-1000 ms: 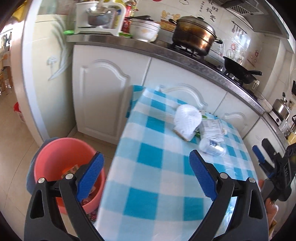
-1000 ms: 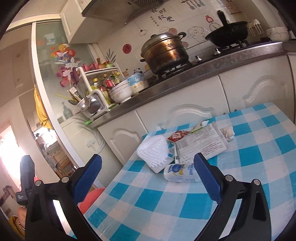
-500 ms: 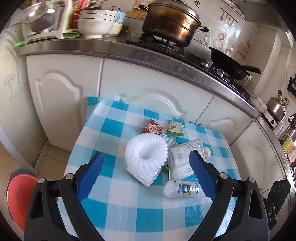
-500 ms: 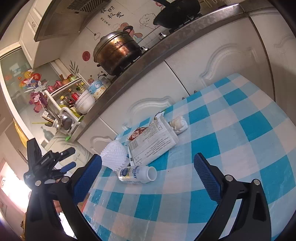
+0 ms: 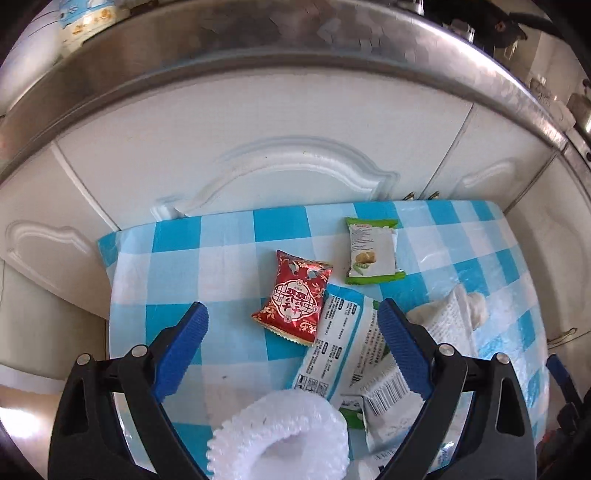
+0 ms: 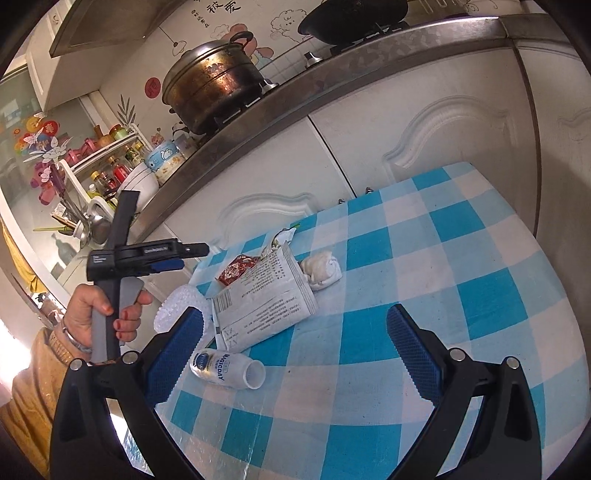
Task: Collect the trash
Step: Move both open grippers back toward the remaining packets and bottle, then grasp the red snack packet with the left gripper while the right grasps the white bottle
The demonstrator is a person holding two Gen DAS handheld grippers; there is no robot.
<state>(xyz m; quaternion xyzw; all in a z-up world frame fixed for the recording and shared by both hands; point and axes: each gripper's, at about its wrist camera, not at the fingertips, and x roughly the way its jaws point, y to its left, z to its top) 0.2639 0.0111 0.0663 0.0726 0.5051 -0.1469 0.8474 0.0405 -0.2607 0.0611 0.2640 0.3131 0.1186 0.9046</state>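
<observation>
Trash lies on a blue-and-white checked table (image 5: 229, 240). In the left wrist view my open, empty left gripper (image 5: 291, 332) hovers over a red snack packet (image 5: 293, 301); a green packet (image 5: 371, 251), a white printed wrapper (image 5: 343, 347) and a white foam net (image 5: 280, 435) lie around it. In the right wrist view my open, empty right gripper (image 6: 295, 338) is above the table (image 6: 461, 258) near a white yoghurt bottle (image 6: 227, 369) lying on its side, the large wrapper (image 6: 266, 299), a crumpled tissue (image 6: 321, 269) and the red packet (image 6: 236, 269). The left gripper also shows there (image 6: 192, 254).
White cabinet doors (image 5: 277, 140) and a steel counter edge (image 5: 258, 48) stand right behind the table. On the counter are a large pot (image 6: 210, 85), a wok (image 6: 354, 14) and a rack of bottles (image 6: 107, 173). The person's hand (image 6: 99, 314) is at the left.
The left gripper has swung from the red bucket over the table and moved in low over the red packet. The right gripper has turned and come closer to the bottle and wrapper.
</observation>
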